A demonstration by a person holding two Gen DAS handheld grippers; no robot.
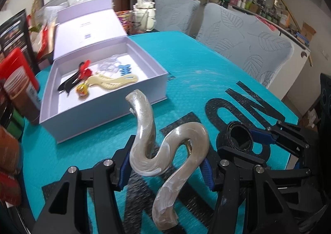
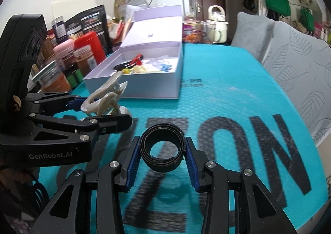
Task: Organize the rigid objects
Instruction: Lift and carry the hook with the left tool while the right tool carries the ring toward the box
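Observation:
My left gripper (image 1: 165,168) is shut on a pearly beige S-shaped hair claw clip (image 1: 165,151), held above the teal mat; the clip also shows in the right wrist view (image 2: 105,97). My right gripper (image 2: 162,161) is shut on a black coiled band (image 2: 162,150), also seen in the left wrist view (image 1: 238,136). An open lavender box (image 1: 144,91), lid up, sits ahead to the left. It holds a cream clip (image 1: 111,80), a red and black clip (image 1: 80,72), a blue clip (image 1: 125,69) and a small yellow item (image 1: 82,91).
Jars and bottles (image 2: 68,56) crowd the mat's left edge. A cream kettle (image 1: 145,12) and snack tubs stand at the far end. Two grey cushioned chairs (image 1: 248,41) line the right side. The teal mat (image 2: 227,89) has large black letters.

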